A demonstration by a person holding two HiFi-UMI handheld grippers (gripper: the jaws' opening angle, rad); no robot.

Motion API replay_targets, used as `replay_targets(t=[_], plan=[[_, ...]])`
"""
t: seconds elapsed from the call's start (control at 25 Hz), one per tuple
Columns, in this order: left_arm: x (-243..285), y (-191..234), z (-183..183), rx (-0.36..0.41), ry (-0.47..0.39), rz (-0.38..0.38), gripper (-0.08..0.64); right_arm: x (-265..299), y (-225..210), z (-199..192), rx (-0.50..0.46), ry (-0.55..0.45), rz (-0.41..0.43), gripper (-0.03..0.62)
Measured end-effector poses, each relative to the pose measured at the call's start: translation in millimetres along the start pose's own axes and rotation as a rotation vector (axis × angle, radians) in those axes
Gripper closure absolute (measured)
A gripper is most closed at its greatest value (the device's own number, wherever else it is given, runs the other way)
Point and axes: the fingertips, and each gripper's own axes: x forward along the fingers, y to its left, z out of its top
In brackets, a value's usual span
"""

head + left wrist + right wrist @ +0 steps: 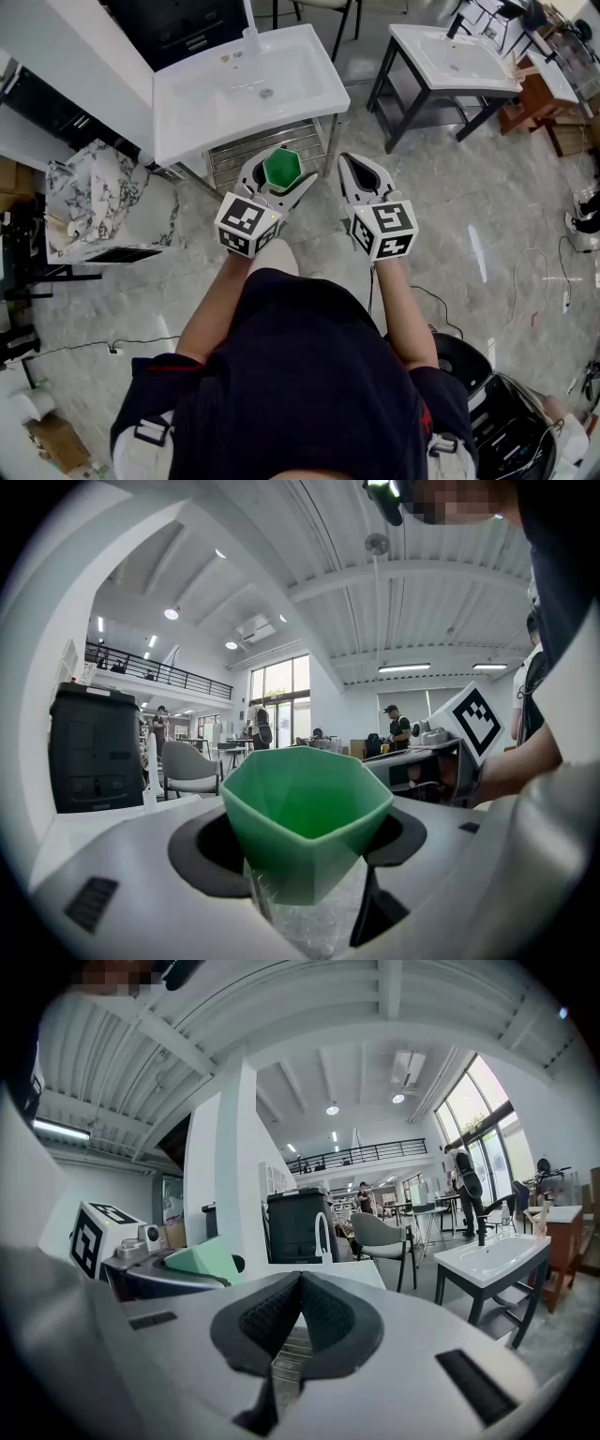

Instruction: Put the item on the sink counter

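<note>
Head view: left gripper (281, 172) stands wide, clasping green cup (280, 166) of smooth plastic with a hexagonal rim; glossy white sink desk (197, 108) lies just ahead. Left gripper view: cup faceted, tapering, upright between the jaws. Right gripper view: right gripper (296, 1312) closed, ribbed pads together, empty

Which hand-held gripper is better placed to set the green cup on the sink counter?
Left. The left hand-held gripper grips the green cup, near the white sink counter; the right hand-held gripper is shut and empty.
</note>
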Motion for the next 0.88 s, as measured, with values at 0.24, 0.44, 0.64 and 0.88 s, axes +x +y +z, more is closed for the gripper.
replay_targets(t=[0.24, 0.44, 0.64, 0.88], plan=[[0.0, 0.6, 4.9, 0.007, -0.004, 0.011, 0.236, -0.9, -5.0, 3.5, 0.009, -0.011, 0.008, 0.558], [7.5, 2.1, 6.3, 0.009, 0.004, 0.014, 0.236, 0.7, -11.8, 4.1, 0.02, -0.01, 0.012, 0.558], [15.1, 7.3, 5.0, 0.004, 0.01, 0.011, 0.236, 8.8, -16.4, 4.4, 0.025, -0.006, 0.018, 0.558], [27.0, 21.3, -0.4, -0.007, 0.016, 0.015, 0.236, 24.3, -25.7, 1.1, 0.032, 0.007, 0.019, 0.558]])
